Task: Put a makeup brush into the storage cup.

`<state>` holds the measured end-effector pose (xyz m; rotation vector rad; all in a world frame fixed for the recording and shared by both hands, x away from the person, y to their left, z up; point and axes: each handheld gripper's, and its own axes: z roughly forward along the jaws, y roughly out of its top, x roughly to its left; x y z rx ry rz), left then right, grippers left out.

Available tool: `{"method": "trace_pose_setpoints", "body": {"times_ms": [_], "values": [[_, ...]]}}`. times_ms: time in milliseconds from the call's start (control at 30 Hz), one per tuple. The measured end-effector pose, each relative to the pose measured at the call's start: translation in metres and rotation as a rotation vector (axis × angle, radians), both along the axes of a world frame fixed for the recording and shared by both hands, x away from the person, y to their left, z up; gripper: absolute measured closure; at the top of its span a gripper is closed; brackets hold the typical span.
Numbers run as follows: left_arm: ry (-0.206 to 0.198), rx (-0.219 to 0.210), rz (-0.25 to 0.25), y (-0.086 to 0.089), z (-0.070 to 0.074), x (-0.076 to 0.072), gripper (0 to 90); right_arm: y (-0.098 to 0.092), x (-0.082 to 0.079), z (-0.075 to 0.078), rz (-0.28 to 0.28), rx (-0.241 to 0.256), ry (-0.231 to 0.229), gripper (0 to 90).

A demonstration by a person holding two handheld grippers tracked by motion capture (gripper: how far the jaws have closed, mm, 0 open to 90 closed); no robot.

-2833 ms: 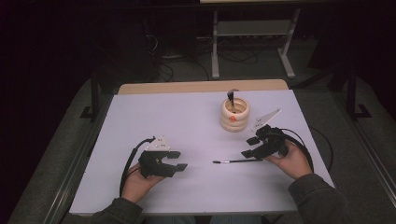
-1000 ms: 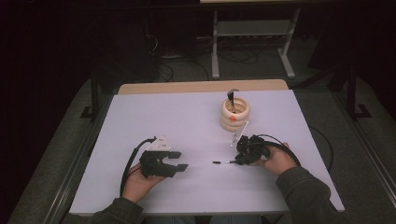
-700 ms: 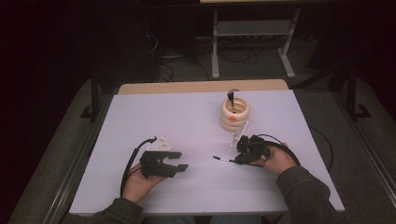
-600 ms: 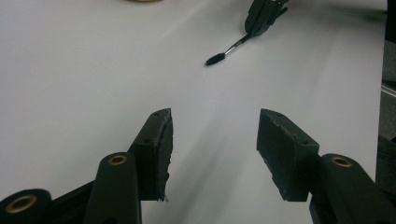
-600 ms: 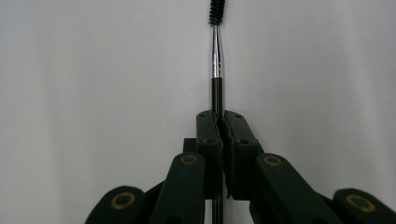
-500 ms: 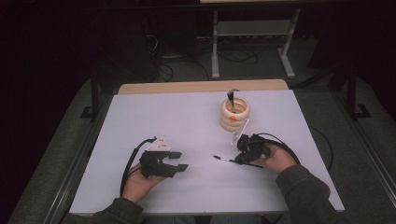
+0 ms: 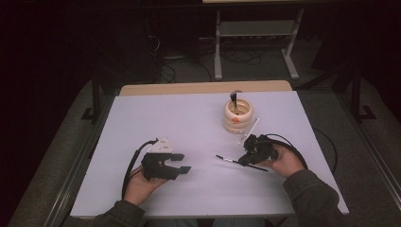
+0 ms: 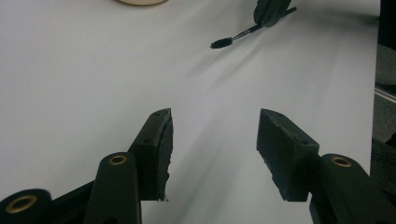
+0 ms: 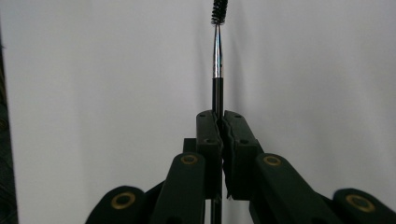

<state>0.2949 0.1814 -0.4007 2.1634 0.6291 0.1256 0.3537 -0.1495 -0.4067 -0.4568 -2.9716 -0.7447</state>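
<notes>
A thin black brush [image 7: 227, 159] with a bristled tip sticks out leftward from my right gripper [image 7: 244, 160], whose jaws are shut on its handle at the table's front right. In the right gripper view the brush [image 9: 217, 56] runs straight up from the shut right gripper [image 9: 219, 115], over the white tabletop. My left gripper [image 7: 182, 162] rests at the front left, open and holding nothing. In the left gripper view, beyond the wide-apart jaws of the left gripper [image 8: 215, 135], the brush [image 8: 232, 38] shows far off.
A pale wooden ringed holder [image 7: 238, 116] with a dark brush standing in it sits behind the right gripper. A thin white stick [image 7: 250, 129] lies beside it. The white table [image 7: 179, 118] has dark floor around it, and a metal stand behind.
My right gripper has moved left from beside the holder and shut on the brush that lay on the table; its tip has risen slightly. The left gripper has stayed put.
</notes>
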Motion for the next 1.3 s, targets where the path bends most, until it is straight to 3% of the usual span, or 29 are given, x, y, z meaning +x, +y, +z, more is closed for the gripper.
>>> {"method": "trace_pose_setpoints", "body": {"times_ms": [300, 700, 1000, 1300], "values": [[0.002, -0.019, -0.016, -0.002, 0.001, -0.001, 45.4, 0.005, -0.007, 0.013, 0.009, 0.092, -0.011, 85.1], [-0.001, -0.042, -0.061, -0.005, 0.006, -0.003, 46.7, 0.034, -0.024, 0.037, 0.075, 0.186, -0.048, 85.0], [0.018, -0.081, -0.085, -0.007, 0.007, -0.005, 49.8, 0.055, -0.031, 0.044, 0.122, 0.243, -0.066, 85.0], [0.043, -0.124, -0.103, -0.009, 0.008, -0.007, 52.9, 0.070, -0.035, 0.042, 0.146, 0.275, -0.066, 85.0]]}}
